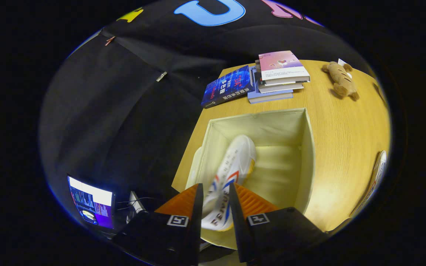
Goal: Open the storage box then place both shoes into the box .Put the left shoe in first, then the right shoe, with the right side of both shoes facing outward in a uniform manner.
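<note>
An open cream fabric storage box (311, 147) stands on the wooden table (346, 122) just ahead of my fingers. A white shoe (235, 162) with red and blue stripes hangs toe-first into the box, slightly blurred. Its heel end sits between my fingers, and my gripper (215, 186) is shut on it. The toe points at the box's far wall, over the left half of the box floor. A second white shoe (377, 177) lies on the table to the right of the box, partly cut off from sight.
Beyond the box lie a blue book (229, 85) and a stack of books (277, 75). A brown plush toy (340, 79) rests at the far right of the table. A lit laptop screen (91, 201) stands below, left of the table edge.
</note>
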Motion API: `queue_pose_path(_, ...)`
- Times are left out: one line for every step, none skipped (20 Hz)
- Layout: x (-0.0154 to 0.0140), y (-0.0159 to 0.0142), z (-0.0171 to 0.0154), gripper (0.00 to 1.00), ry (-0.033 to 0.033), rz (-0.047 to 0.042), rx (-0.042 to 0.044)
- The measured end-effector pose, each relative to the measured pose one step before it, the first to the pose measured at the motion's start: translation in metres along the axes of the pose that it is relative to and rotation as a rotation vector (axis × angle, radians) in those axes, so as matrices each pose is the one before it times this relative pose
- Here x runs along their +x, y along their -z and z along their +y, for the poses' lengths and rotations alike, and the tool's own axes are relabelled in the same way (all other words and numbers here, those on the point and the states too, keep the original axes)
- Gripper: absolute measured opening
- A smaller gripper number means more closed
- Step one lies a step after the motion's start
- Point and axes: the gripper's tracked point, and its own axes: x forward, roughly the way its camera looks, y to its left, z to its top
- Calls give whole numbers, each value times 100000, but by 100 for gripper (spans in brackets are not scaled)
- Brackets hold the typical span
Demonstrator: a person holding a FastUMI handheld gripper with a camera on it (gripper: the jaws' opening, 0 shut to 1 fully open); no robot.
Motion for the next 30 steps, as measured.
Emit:
queue_pose_path(316,-255,-71,51,306,-757,-1482)
queue_pose_path(-195,-370,-136,58,292,-657,-1453)
queue_pose_path(-345,-151,53,59,-36,-900,-827)
queue_pose_path(-424,-258,-218,63,21,-522,-204)
queue_pose_path(-627,11,-392,68,489,-626,-390)
queue_pose_path(-817,-191,-646,82,837,-1144,-595)
queue_pose_path(-852,-273,-905,82,1301,-1742,-882)
queue_pose_path(-1104,-274,-1169,83,1911,-1812,-735)
queue_pose_path(-1182,-310,-1285,83,1861,-2337,-132)
queue_pose_path(-1361,-439,-1472,83,2362,-2720,78)
queue_pose_path(-1156,-381,-1946,83,3746,-2072,-440)
queue_pose_path(-1348,10,-2394,87,4834,-1114,-1842)
queue_pose_path(-1252,-76,-2186,88,5404,-1665,-1517)
queue_pose_path(-1228,70,-2320,88,4823,-1237,-478)
queue_pose_path(-1017,343,-2104,88,4060,-466,318)
queue_pose_path(-918,299,-2242,88,4326,-521,1039)
queue_pose_path(-844,432,-2845,88,5207,-531,1046)
queue_pose_path(-359,650,-2258,88,4443,550,296)
queue_pose_path(-226,987,-2591,88,4608,1454,167)
queue_pose_path(-219,1069,-2377,88,4554,1932,71)
queue_pose_path(208,1176,-2464,88,3995,2126,505)
queue_pose_path(414,1305,-1920,88,3017,2749,367)
queue_pose_path(560,1327,-1777,88,2977,2618,-407)
queue_pose_path(602,1085,-1614,88,2488,2206,-155)
queue_pose_path(636,1004,-1161,88,1845,1576,-127)
queue_pose_path(869,749,-937,88,1266,1680,-174)
queue_pose_path(925,652,-977,88,1748,1147,-959)
queue_pose_path(1036,469,-947,88,2137,457,-2195)
queue_pose_path(1029,613,-900,87,2376,1480,-2645)
queue_pose_path(956,323,-214,85,-90,752,-670)
